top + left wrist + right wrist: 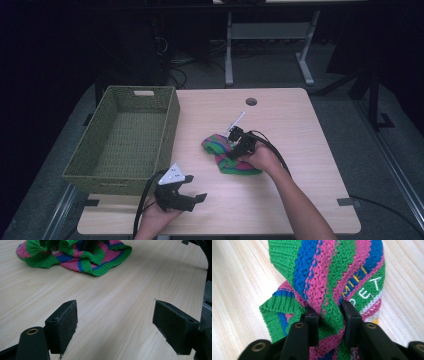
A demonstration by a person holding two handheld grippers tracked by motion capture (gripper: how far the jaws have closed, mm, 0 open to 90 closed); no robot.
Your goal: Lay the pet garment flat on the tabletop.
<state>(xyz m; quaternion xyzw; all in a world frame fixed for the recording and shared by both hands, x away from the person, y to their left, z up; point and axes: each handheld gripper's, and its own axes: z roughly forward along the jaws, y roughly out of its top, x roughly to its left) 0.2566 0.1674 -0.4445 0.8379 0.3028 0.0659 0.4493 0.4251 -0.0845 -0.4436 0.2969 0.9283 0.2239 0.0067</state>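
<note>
— High view first, nearest edge: left gripper (pixel 196 188) hovering low over the front of the table (pixel 300 130), jaws spread wide, gripping nothing, a hand (pixel 155 220) wrapping its handle from below.

— And beyond that?

— Right gripper (pixel 234 145) pressing down at mid-table into a striped knit garment (pixel 225 155), green, pink and blue. Sitting well to the left: a woven basket (pixel 125 137), hanging partly over the table's left edge.

— Left gripper view?

— Two black padded jaws rising far apart from the bottom, bare wood showing between them. Knit garment (pixel 75 255) lying crumpled well ahead, toward the upper left, clear of both pads (pixel 63 325).

— Right gripper view?

— Jaws standing narrow, pinching a raised fold of the knit garment (pixel 329 277) between the fingertips (pixel 312 320). Fabric bunching upward from the pinch, the rest spreading flat on the wood beyond. Stitched letters showing just beside the right-hand jaw, ribbed green cuff lying off to the left.
</note>
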